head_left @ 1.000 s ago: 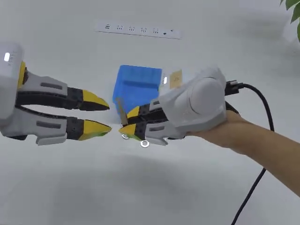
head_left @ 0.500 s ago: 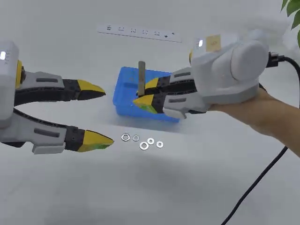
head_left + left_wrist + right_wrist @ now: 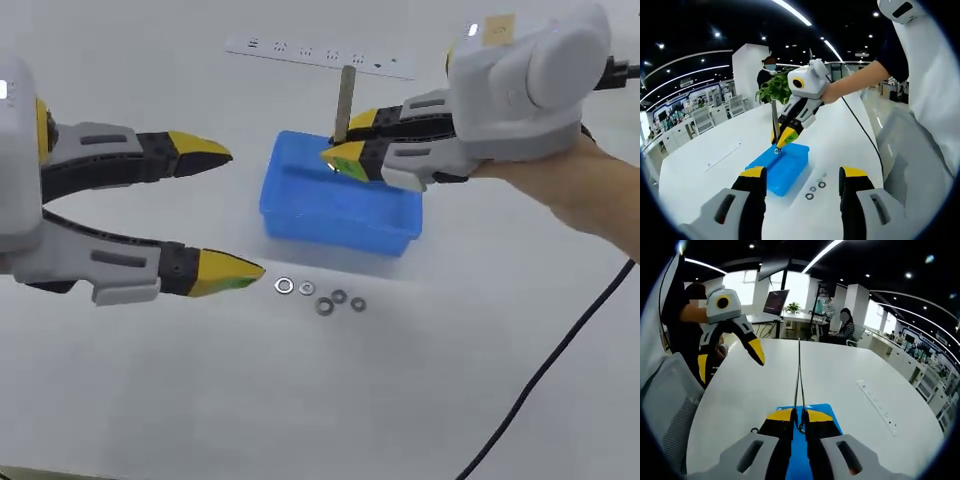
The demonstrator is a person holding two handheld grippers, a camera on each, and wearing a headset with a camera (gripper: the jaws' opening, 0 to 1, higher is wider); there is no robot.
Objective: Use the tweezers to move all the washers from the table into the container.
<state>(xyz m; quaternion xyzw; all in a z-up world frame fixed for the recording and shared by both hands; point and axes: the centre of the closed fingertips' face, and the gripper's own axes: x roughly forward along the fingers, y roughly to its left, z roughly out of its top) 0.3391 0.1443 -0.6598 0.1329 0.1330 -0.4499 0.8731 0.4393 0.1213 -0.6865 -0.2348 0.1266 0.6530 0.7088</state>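
Observation:
My right gripper (image 3: pixel 338 156) is shut on the metal tweezers (image 3: pixel 346 98), which stick up above its fingertips. It hovers over the blue container (image 3: pixel 340 212). In the left gripper view the tweezers (image 3: pixel 775 117) point down at the container (image 3: pixel 782 167), with a small ring-like shape at their lower tip. Several washers (image 3: pixel 322 297) lie on the white table just in front of the container; the left gripper view has these washers (image 3: pixel 814 188) too. My left gripper (image 3: pixel 230 212) is open at the left, level with the washers, holding nothing.
A white power strip (image 3: pixel 318 55) lies on the table behind the container. A black cable (image 3: pixel 560 350) trails from the right gripper across the table's right side. The left gripper (image 3: pixel 727 335) stands at the left of the right gripper view.
My right gripper has lifted the tweezers from the washers on the table and carried them back over the blue container. The left gripper's jaws have spread a little wider.

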